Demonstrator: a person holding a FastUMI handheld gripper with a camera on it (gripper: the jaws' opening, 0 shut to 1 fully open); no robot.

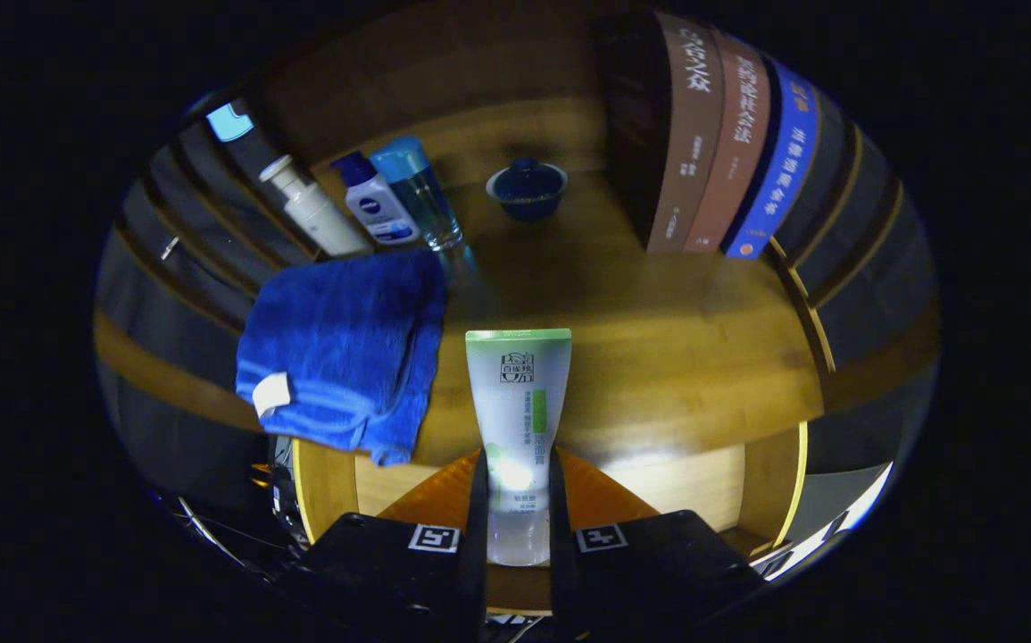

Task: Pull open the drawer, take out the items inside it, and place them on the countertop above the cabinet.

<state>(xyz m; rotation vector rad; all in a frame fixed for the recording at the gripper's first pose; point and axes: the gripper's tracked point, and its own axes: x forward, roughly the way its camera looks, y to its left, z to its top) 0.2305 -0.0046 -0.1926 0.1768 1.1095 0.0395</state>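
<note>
**Tube held over the countertop's front edge**

The wooden countertop [658, 339] carries books [729, 143] at its back right and a blue towel [345, 348] overhanging its front left edge. The gripper [515, 500] clamps both fingers on a green-capped tube [518, 402], upright above the open drawer [685, 482].

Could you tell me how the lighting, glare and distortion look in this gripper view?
In the gripper view, light falls unevenly: bright glare sits low on the tube held in the claw, and the drawer interior glows, while the far countertop is dim; fisheye distortion bends the books and the countertop edge; the blue towel looks slightly soft.
</note>
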